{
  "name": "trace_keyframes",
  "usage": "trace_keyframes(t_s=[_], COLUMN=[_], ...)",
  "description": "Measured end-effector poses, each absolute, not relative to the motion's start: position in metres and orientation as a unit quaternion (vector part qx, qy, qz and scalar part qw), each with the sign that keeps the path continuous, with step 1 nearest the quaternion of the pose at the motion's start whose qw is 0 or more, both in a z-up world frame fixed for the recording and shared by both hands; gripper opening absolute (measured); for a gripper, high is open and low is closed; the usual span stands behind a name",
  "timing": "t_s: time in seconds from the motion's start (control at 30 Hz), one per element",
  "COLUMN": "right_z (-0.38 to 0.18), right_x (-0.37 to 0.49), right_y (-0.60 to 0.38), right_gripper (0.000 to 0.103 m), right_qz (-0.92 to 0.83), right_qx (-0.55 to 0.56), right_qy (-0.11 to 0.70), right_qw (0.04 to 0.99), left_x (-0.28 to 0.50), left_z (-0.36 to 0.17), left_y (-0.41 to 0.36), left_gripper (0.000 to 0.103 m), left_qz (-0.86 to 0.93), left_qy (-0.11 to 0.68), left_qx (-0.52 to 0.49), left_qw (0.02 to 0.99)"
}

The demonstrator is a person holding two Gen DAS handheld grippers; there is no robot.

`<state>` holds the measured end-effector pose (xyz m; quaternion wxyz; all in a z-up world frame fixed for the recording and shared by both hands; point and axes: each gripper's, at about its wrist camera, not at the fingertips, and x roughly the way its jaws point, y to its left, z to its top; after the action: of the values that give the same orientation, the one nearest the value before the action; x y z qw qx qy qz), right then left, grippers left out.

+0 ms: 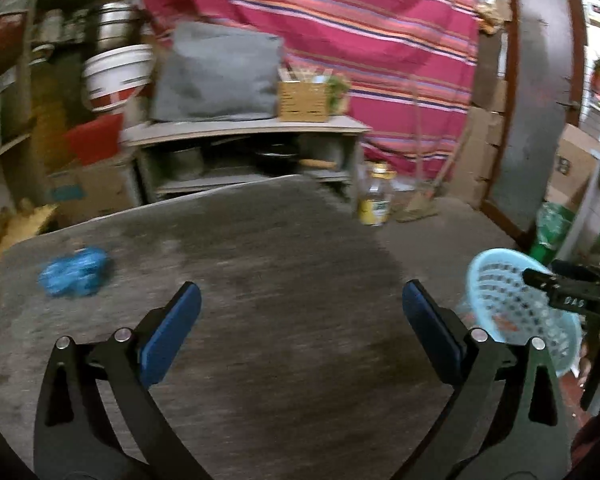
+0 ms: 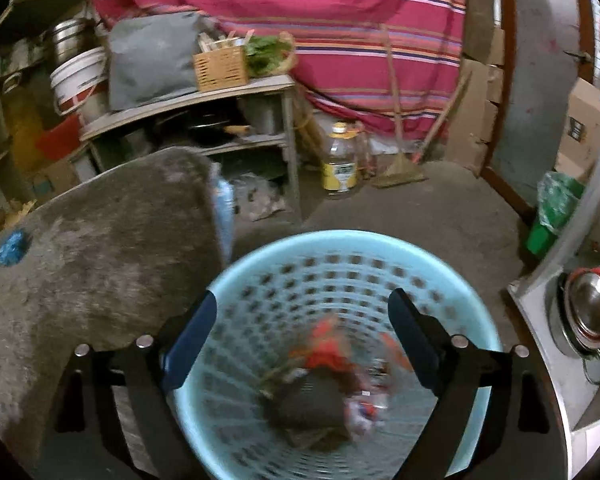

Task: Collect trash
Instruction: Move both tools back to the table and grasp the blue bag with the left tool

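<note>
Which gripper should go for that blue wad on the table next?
Left, probably. The left gripper is open over the table, blue wad just ahead-left. The right gripper hangs open above the basket.

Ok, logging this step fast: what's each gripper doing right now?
Left gripper: open, holding nothing, over the table.
Right gripper: open, holding nothing, above the basket.
</note>
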<state>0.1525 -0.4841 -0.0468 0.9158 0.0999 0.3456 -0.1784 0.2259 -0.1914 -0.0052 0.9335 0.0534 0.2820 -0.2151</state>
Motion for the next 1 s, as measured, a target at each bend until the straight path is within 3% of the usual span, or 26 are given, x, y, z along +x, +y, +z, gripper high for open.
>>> trace_keyframes(t_s=[0.4,0.73,0.83,0.9,1.0], right_z=[-0.061,-0.069,-0.068,-0.067,-0.067], right_x=[0.227,0.281,0.296,0.303,0.313], right_y=[-0.388,-0.365,-0.356,-0.35,-0.34], right_gripper=[0.094,0.099,0.099,0.099,0.099], right_qz=[-0.114,-0.11,-0.105,-0.101,-0.094], right_qx=[0.069,0.044,0.021,0.007,-0.004], right_qy=[0.374,0.384,0.389,0.392,0.4], right_qw=[0.918,0.916,0.915,0.914,0.912], left_x=[0.318,0.401,0.419,0.43,0.431], left_z=[-0.032,-0.066,-0.073,-0.081,-0.086], left_y=[-0.046,-0.025,-0.03,-0.031,-0.03], left_gripper=[0.097,0.094,0.079,0.061,0.049], left_qz=[-0.073,-0.069,-0.068,-0.075,-0.078], left_qy=[0.308,0.354,0.364,0.378,0.388], left_qx=[0.038,0.008,0.02,0.027,0.041], left_qw=[0.948,0.933,0.929,0.922,0.917])
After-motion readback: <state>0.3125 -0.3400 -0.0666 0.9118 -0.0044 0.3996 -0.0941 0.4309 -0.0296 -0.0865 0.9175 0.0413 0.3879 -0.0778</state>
